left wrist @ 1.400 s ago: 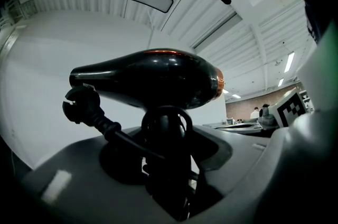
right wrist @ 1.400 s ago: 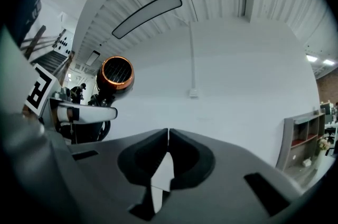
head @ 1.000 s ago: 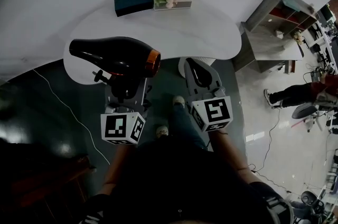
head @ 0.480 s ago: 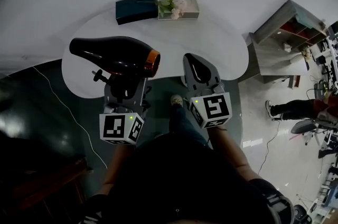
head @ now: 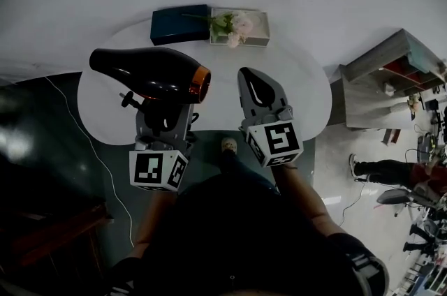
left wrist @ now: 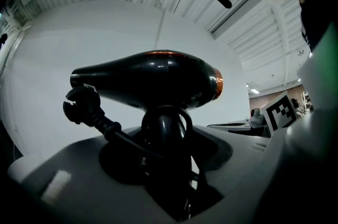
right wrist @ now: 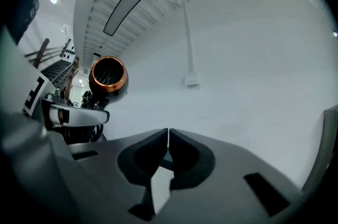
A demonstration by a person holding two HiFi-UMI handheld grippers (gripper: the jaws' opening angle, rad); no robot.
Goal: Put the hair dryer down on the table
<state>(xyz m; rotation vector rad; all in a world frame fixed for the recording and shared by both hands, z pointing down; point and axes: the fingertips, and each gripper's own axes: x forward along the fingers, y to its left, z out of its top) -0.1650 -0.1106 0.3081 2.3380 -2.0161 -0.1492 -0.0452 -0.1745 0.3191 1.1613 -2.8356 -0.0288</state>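
Observation:
A black hair dryer (head: 150, 73) with a copper ring at its rear end is held above the white table (head: 293, 71), barrel level with the nozzle to the left. My left gripper (head: 164, 116) is shut on its handle (left wrist: 162, 136), and the cord and plug (left wrist: 79, 105) hang at the left. The dryer's copper grille (right wrist: 108, 76) shows in the right gripper view. My right gripper (head: 257, 89) is shut and holds nothing, over the table just right of the dryer.
A dark teal box (head: 180, 24) and a clear box of pink flowers (head: 239, 27) lie at the table's far edge. A grey shelf unit (head: 391, 68) stands to the right. A white cable (head: 87, 144) runs over the dark floor at the left.
Both grippers and the dryer have come forward over the table. The table now lies under them and closer in the head view. The grip on the dryer is unchanged.

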